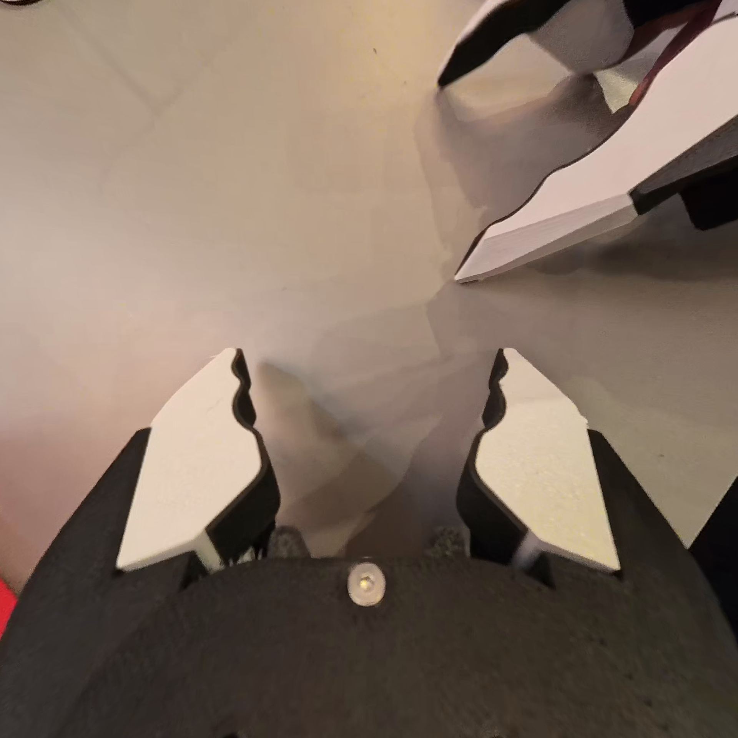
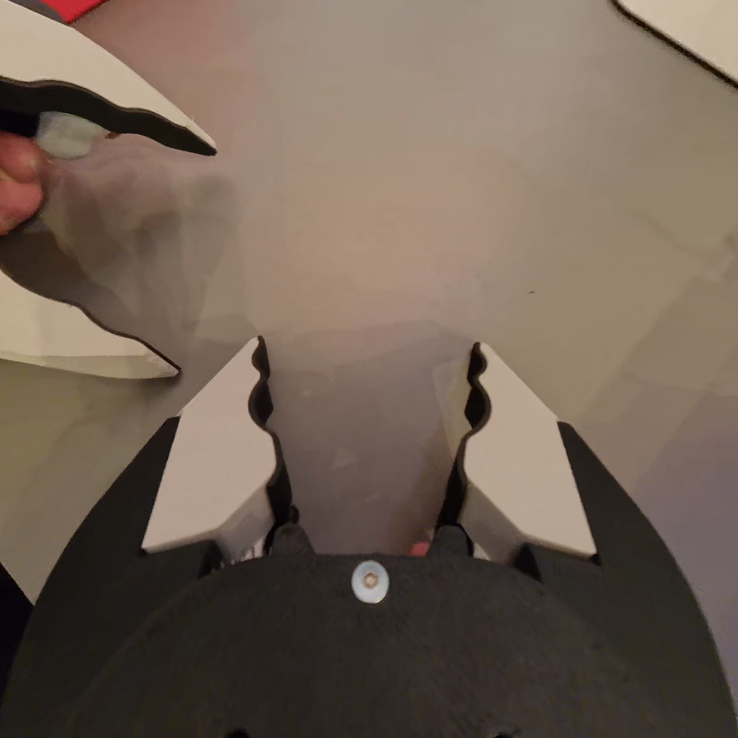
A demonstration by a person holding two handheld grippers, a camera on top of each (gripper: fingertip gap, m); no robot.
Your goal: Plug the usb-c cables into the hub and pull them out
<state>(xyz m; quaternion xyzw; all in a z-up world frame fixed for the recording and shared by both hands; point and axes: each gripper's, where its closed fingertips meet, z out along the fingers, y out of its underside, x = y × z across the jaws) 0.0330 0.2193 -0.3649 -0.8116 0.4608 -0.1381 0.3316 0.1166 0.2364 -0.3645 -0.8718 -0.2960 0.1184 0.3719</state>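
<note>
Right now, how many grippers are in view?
2. The left gripper and the right gripper hang side by side over the table, both jaws open. No third seems hidden.

The white plastic fingers (image 1: 199,459) with wavy black inner pads are showing over the plain grey-beige tabletop (image 1: 239,199).

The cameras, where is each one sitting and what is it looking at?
Left wrist view: sits on the left gripper, looks down at the plain grey table; its white, black-edged fingers show, open.
Right wrist view: sits on the right gripper, faces the same table; its open fingers and a person's hand show.
Shared: each view sees the other gripper and the table.
</note>
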